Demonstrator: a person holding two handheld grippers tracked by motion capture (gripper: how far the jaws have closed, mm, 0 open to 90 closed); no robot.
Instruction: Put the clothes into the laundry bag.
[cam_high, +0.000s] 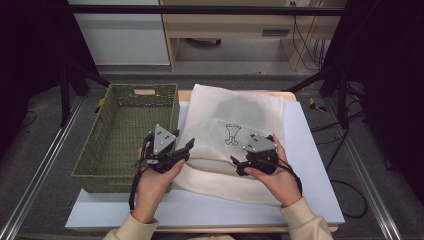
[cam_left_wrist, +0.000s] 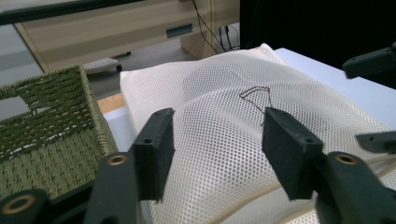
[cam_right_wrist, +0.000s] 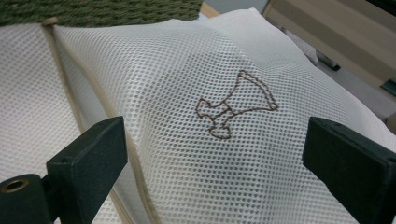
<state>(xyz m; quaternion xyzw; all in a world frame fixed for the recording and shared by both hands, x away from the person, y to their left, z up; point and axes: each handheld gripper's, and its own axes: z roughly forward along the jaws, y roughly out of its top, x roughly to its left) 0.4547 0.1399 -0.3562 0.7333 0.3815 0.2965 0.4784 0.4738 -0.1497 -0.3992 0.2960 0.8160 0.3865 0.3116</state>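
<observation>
A white mesh bag (cam_high: 235, 107) with a brown stitched figure (cam_high: 232, 134) lies puffed up on the white tabletop (cam_high: 310, 150). My left gripper (cam_high: 186, 149) hovers at the bag's near-left edge, beside the basket. Its jaws stand open over the mesh (cam_left_wrist: 210, 93), with nothing pinched between them (cam_left_wrist: 215, 135). My right gripper (cam_high: 237, 166) sits at the bag's near side, just below the stitched figure (cam_right_wrist: 233, 105). Its jaws are spread wide above the mesh (cam_right_wrist: 177, 70), apart from it (cam_right_wrist: 215, 149). A beige zip seam (cam_right_wrist: 93, 107) runs along the bag's edge.
A green woven basket (cam_high: 125, 89) stands left of the bag, touching its edge, and has nothing in it. Metal rails (cam_high: 45, 165) run along both sides of the table. A wooden cabinet (cam_high: 240, 25) and cables stand on the floor beyond the far edge.
</observation>
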